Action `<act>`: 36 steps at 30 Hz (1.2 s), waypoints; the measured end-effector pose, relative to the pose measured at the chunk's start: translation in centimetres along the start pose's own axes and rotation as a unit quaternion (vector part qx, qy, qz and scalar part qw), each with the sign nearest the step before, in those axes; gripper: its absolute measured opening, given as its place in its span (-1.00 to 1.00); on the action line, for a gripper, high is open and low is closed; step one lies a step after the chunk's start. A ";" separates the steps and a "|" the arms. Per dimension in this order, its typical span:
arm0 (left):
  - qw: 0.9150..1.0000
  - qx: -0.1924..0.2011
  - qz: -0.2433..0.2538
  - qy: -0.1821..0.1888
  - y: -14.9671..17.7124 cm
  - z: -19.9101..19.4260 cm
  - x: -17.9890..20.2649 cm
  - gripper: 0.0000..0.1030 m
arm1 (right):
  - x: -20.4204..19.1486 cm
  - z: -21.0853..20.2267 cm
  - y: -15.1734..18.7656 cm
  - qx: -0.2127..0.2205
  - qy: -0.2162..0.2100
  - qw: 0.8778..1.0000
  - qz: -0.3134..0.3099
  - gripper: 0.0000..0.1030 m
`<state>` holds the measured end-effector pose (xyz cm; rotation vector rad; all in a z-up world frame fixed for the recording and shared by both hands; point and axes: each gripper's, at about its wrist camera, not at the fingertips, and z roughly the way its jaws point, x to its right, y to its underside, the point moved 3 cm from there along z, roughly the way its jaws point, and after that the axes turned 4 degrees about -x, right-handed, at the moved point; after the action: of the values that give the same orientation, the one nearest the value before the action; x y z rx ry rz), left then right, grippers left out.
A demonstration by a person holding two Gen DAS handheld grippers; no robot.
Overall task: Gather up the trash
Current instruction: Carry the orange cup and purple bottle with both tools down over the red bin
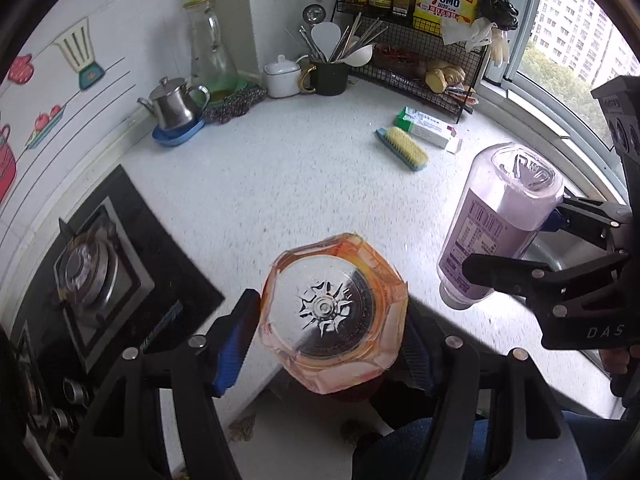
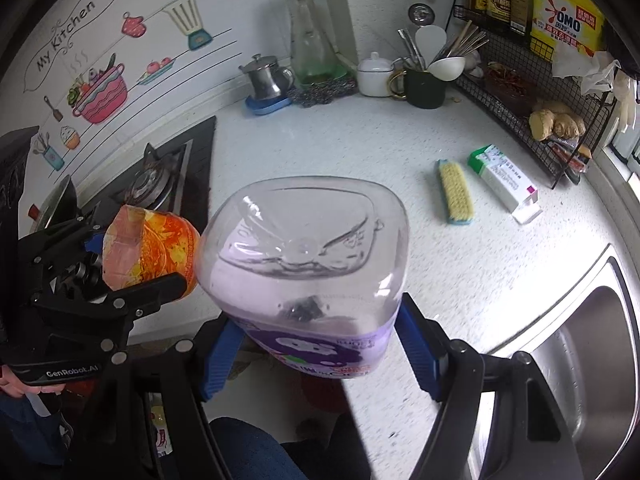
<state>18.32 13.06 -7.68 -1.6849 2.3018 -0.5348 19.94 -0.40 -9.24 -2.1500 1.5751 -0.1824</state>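
Left tool [image 1: 326, 344] clamps an orange bottle [image 1: 332, 312], base forward, off the counter [image 1: 300, 184] edge. Right tool [image 2: 316, 350] clamps a purple bottle [image 2: 308, 264] likewise; beyond lie a brush [image 2: 456, 192] and a box [image 2: 504, 182]

Orange bottle [image 1: 334, 314] neck and cap hidden below its own base, left view. Purple bottle [image 2: 308, 276] cap end hidden the same way, right view; its label print too blurred to read. Sink [image 2: 592, 344], right of the purple bottle, cut by frame edge.
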 end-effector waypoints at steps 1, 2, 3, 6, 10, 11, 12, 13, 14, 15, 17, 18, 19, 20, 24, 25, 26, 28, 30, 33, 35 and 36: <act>1.000 0.000 -0.001 0.001 0.9 -0.2 -0.1 0.26 | -0.6 -0.1 0.6 -0.001 -0.001 1.000 -0.001 0.38; 1.000 -0.001 -0.002 0.003 1.8 -0.5 -0.3 0.26 | -1.3 -0.2 1.2 -0.002 -0.002 1.000 -0.002 0.38; 1.000 -0.003 -0.004 0.005 2.7 -0.7 -0.4 0.26 | -1.9 -0.2 1.9 -0.003 -0.002 1.000 -0.003 0.38; 1.000 -0.010 -0.008 0.011 5.1 -0.9 -0.8 0.26 | -3.6 -0.1 3.9 -0.011 -0.001 1.000 -0.006 0.38; 0.999 -0.030 -0.015 0.021 8.4 -0.4 -1.1 0.26 | -5.2 0.5 6.4 -0.024 -0.001 1.000 -0.001 0.38; 0.999 -0.037 -0.016 0.019 9.2 -0.1 -1.1 0.26 | -5.5 0.7 7.0 -0.028 0.001 1.000 0.002 0.38; 0.999 -0.042 -0.017 0.022 9.9 0.0 -1.1 0.26 | -5.9 0.9 7.6 -0.034 0.001 0.999 0.005 0.38; 0.998 -0.046 -0.019 0.028 10.6 0.2 -1.0 0.26 | -6.2 1.1 8.2 -0.039 0.001 0.999 0.005 0.38; 0.998 -0.047 -0.021 0.032 11.3 0.1 -1.0 0.26 | -6.5 1.2 8.7 -0.043 0.002 0.999 0.006 0.38; 0.998 -0.050 -0.024 0.033 11.9 0.2 -1.1 0.26 | -6.8 1.3 9.2 -0.047 0.003 0.999 0.005 0.38; 0.997 -0.055 -0.030 0.035 13.0 0.5 -1.1 0.26 | -7.2 1.6 9.8 -0.054 0.007 0.999 0.002 0.38; 0.997 -0.059 -0.035 0.038 13.6 0.7 -1.1 0.26 | -7.5 1.8 10.2 -0.057 0.009 0.998 0.000 0.38; 0.996 -0.062 -0.039 0.041 14.0 0.9 -1.1 0.26 | -7.6 1.9 10.5 -0.059 0.011 0.998 -0.002 0.38; 0.996 -0.066 -0.042 0.043 14.5 1.2 -1.0 0.26 | -7.8 2.2 10.9 -0.061 0.013 0.998 -0.005 0.38; 0.994 -0.080 -0.048 0.049 16.3 2.5 -0.5 0.26 | -7.7 3.2 12.2 -0.068 0.018 0.997 -0.001 0.37; 0.994 -0.085 -0.052 0.051 16.7 3.0 -0.5 0.26 | -7.6 3.5 12.7 -0.069 0.020 0.997 -0.003 0.37; 0.993 -0.093 -0.056 0.051 17.2 3.7 -0.5 0.26 | -7.5 4.0 13.0 -0.072 0.020 0.997 -0.002 0.37; 0.991 -0.106 -0.063 0.051 18.0 5.0 -0.3 0.26 | -7.4 4.9 14.0 -0.081 0.015 0.997 0.003 0.37; 0.990 -0.115 -0.067 0.055 18.8 6.4 0.0 0.26 | -7.2 5.8 14.9 -0.089 0.012 0.996 0.005 0.37; 0.989 -0.121 -0.062 0.048 20.0 8.9 0.4 0.26 | -6.6 7.7 16.2 -0.098 0.019 0.995 0.005 0.37; 0.988 -0.128 -0.072 0.050 20.7 10.8 0.3 0.26 | -6.3 9.1 16.9 -0.103 0.020 0.994 0.004 0.37; 0.986 -0.135 -0.080 0.050 21.0 11.9 0.2 0.26 | -6.1 9.9 17.3 -0.104 0.019 0.994 0.000 0.37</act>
<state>4.82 16.72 -27.38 -2.0234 2.4141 -0.3562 6.59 4.08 -24.62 -2.3147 1.6813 -0.0602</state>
